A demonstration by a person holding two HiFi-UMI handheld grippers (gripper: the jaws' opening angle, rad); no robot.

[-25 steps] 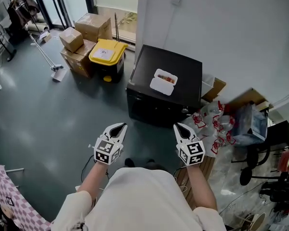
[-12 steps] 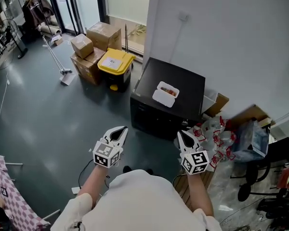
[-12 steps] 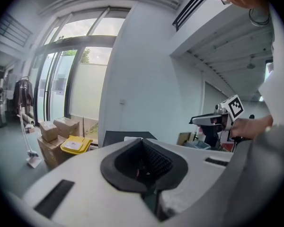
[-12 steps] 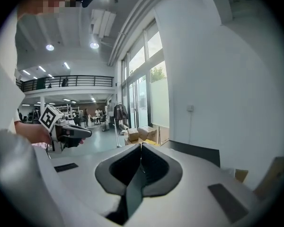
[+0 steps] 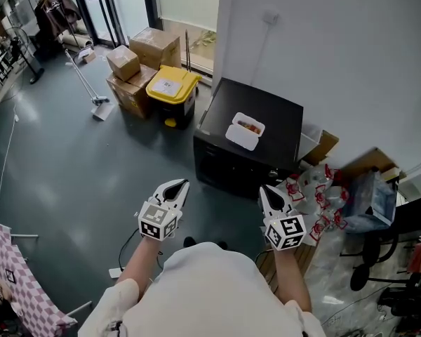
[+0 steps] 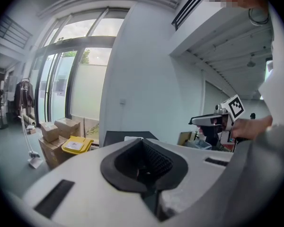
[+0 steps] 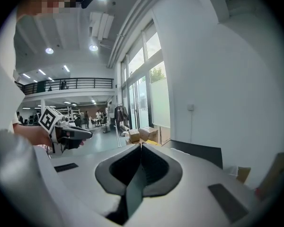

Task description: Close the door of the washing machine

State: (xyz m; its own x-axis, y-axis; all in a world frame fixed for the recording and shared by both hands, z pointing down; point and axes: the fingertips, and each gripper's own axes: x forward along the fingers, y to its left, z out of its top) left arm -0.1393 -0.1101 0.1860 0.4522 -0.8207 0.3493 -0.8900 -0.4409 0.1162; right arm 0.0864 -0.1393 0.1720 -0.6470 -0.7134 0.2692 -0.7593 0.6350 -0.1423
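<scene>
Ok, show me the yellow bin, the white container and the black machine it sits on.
yellow bin (image 5: 170, 87): head view, on its lid.
white container (image 5: 241, 137): head view, on its white part.
black machine (image 5: 277, 118): head view, on the bare part of its top.

The washing machine (image 5: 266, 114) was a low, black, box-shaped unit that stood upright on the grey floor (image 5: 91, 167), its back against the white wall (image 5: 337, 62), in the far middle of the scene. Its flat top was matte black. Its dark front face (image 5: 226, 168) faced near-left and looked flat; the door could not be told apart from that face.
</scene>
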